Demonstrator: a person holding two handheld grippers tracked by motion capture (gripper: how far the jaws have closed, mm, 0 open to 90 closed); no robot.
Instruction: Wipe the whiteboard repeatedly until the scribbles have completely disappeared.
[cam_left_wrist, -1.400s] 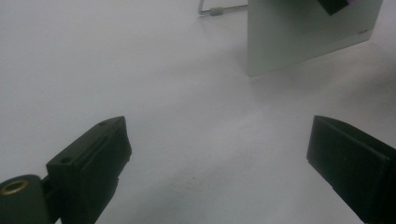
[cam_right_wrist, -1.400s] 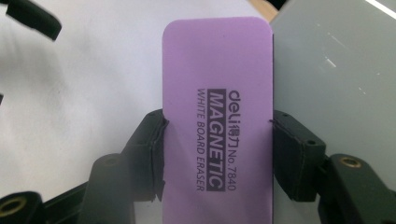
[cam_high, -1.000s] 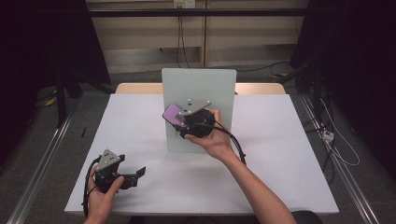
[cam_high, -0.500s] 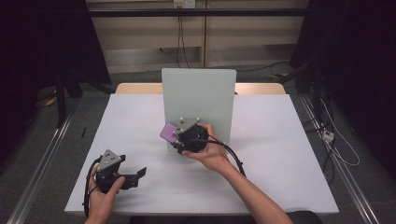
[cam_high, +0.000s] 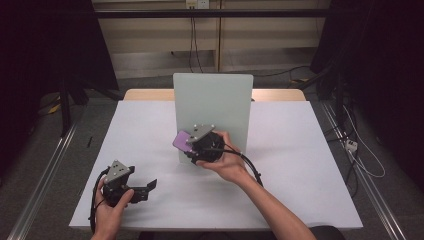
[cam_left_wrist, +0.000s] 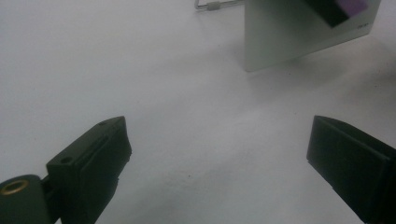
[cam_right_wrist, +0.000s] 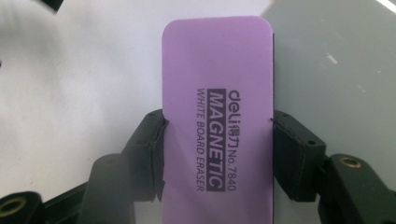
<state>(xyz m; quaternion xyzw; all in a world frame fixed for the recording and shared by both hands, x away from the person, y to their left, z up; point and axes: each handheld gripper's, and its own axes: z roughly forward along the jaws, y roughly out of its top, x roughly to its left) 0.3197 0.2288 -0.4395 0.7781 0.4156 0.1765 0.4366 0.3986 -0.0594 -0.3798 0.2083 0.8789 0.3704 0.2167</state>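
A purple magnetic whiteboard eraser (cam_right_wrist: 217, 107) with black lettering is clamped by its long sides between the jaws of my right gripper (cam_right_wrist: 218, 149). In the high view that right gripper (cam_high: 187, 145) holds the eraser (cam_high: 181, 139) against the lower left part of a small upright whiteboard (cam_high: 212, 105) at the table's middle. My left gripper (cam_high: 145, 189) rests near the front left of the table, its jaws wide apart with nothing between them. The left gripper (cam_left_wrist: 219, 154) view looks across bare table toward the whiteboard (cam_left_wrist: 299, 37) and a corner of the eraser (cam_left_wrist: 353, 6).
The white table (cam_high: 300, 150) has free room on both sides of the board. A wooden edge (cam_high: 150, 94) runs behind it. Dark curtains flank the scene and cables (cam_high: 360, 150) lie on the floor at the right.
My right gripper has come down along the board's face with the eraser, from about mid-height to near its lower left. The left gripper has stayed where it was.
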